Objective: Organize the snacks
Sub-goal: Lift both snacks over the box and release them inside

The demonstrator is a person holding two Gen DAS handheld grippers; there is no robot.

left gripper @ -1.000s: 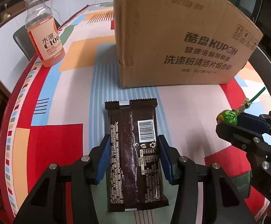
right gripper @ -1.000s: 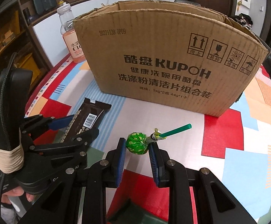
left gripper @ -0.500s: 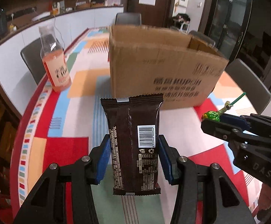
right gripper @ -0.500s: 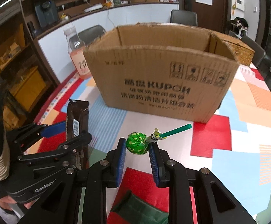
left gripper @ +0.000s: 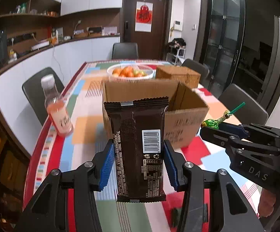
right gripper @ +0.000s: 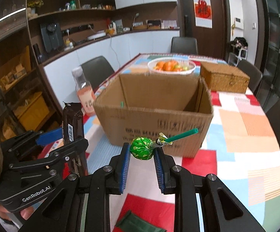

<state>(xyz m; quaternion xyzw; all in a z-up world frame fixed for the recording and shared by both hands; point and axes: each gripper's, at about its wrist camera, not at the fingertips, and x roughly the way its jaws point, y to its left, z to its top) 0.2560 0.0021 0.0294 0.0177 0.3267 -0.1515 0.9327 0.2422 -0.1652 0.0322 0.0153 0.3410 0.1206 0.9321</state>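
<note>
My left gripper (left gripper: 138, 164) is shut on a dark brown snack bar (left gripper: 140, 147), held upright above the table with its barcode side facing me. From the right wrist view the same snack bar (right gripper: 72, 123) shows edge-on at the left. My right gripper (right gripper: 142, 158) is shut on a green-wrapped lollipop (right gripper: 141, 148) whose green stick points up to the right. The lollipop (left gripper: 211, 124) also shows at the right of the left wrist view. An open cardboard box (left gripper: 153, 104) (right gripper: 159, 104) stands just beyond both grippers, its inside showing.
An orange drink bottle (left gripper: 58, 114) stands left of the box. Behind it are a white basket of fruit (right gripper: 171, 65) and a wicker case (right gripper: 224, 79). The table carries a coloured patchwork cloth (right gripper: 246, 139). Dark chairs surround it. A green packet (right gripper: 138, 224) lies near the front edge.
Both grippers have risen with their snacks and tilted up, so the box, seen side-on a second ago, now shows its open top and the far table.
</note>
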